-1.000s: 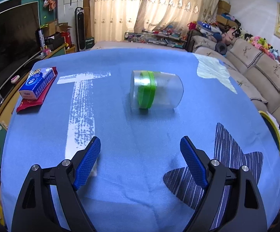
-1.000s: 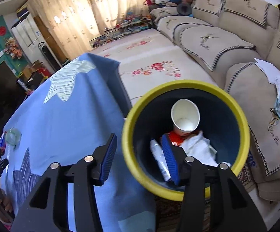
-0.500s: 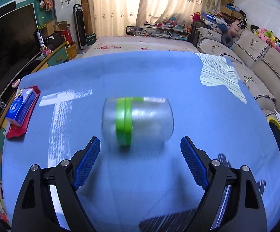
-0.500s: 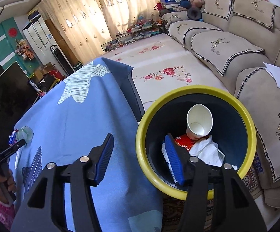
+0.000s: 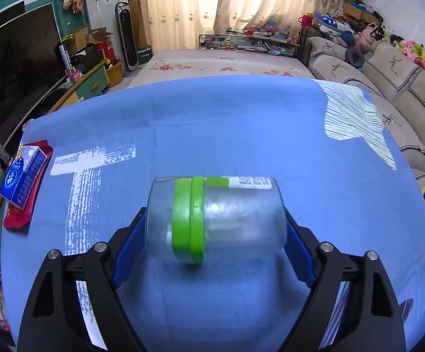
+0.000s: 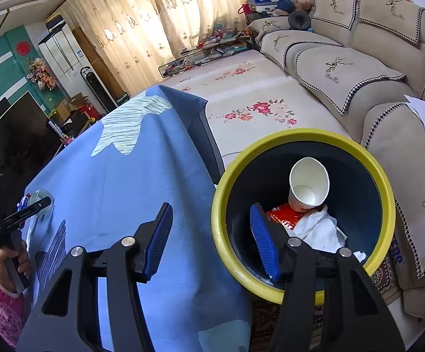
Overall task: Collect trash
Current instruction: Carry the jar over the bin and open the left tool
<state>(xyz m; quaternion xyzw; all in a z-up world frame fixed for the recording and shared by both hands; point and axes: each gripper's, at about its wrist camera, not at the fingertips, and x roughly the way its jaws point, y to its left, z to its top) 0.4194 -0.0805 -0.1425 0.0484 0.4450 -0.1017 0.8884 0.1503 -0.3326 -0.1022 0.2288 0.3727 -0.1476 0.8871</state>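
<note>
left gripper (image 5: 215, 234): jaws just narrowing around lying clear jar (image 5: 212, 220), contact unclear | right gripper (image 6: 212, 234): parted, empty, over bin (image 6: 382, 182) | squeeze jar's ends squarely so it cannot roll

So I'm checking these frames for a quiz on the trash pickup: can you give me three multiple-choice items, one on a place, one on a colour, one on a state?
1. Where does the clear jar lie?
A. in the bin
B. on the blue tablecloth, between the left gripper fingers
C. on the sofa

2. What colour is the bin rim?
A. red
B. white
C. yellow

3. How is the right gripper?
A. open and empty
B. shut on a cup
C. shut on a tissue

Answers: 1 B, the jar lies on its side with a blue finger at each end; the fingers have just been closing. 2 C, a yellow ring tops the dark bin. 3 A, nothing sits between its fingers; the paper cup lies inside the bin.
</note>
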